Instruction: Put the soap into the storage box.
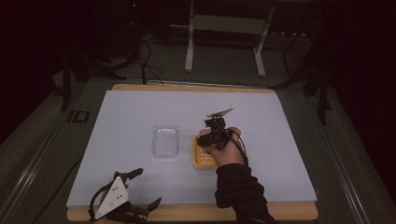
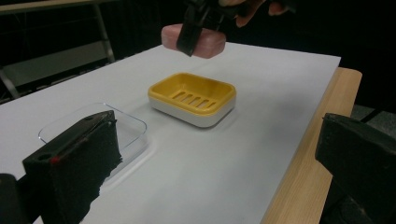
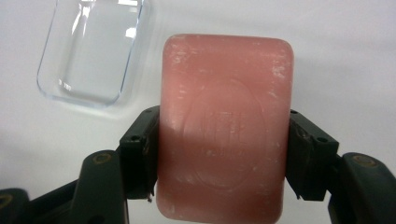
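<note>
White table (image 1: 130,112), right claw (image 3: 224,140) clamping pink soap (image 3: 224,121), left claw (image 1: 140,189) wide open

Pink soap bar (image 3: 225,126) looks waxy and scuffed, lid (image 3: 91,51) is clear glossy plastic, yellow dish (image 2: 192,99) smooth plastic, table edge (image 2: 303,168) bare wood.

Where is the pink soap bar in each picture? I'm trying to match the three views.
High view: hidden under the right gripper and hand.
Left gripper view: pink soap bar, top centre, held above the yellow soap dish.
Right gripper view: centre, clamped between the jaws.
Shared landmark: clear lid, beside the dish.
</note>
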A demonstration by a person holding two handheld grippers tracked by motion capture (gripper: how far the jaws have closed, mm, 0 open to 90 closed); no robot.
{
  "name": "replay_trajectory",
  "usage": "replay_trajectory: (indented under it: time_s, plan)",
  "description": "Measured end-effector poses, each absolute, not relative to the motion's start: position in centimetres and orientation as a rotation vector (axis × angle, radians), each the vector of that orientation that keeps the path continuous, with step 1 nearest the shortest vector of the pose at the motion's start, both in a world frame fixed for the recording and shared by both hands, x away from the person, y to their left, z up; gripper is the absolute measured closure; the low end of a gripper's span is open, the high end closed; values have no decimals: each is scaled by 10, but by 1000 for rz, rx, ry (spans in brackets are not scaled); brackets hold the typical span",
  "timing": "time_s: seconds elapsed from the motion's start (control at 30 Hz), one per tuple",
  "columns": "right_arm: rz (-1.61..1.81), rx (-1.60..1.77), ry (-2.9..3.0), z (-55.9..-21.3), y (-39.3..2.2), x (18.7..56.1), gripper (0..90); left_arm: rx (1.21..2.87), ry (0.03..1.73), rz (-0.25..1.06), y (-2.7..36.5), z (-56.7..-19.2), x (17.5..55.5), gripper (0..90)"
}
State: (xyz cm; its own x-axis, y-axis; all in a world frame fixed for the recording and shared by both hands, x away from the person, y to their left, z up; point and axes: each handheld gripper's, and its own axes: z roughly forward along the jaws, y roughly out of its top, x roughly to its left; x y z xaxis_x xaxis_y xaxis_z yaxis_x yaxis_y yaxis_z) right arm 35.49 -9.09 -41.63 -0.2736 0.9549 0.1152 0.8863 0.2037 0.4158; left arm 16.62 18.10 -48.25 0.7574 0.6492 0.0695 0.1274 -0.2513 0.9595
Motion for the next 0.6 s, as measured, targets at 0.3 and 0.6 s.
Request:
replay_trajectory:
  time_s: [0.3,0.6]
  plan:
    - [610,1875,2230,-452,-85,355,372,1785,603,555,181,-482,165,3]
    - [575,1924,2225,-479,-82,357,372,1785,599,550,180,-482,165,3]
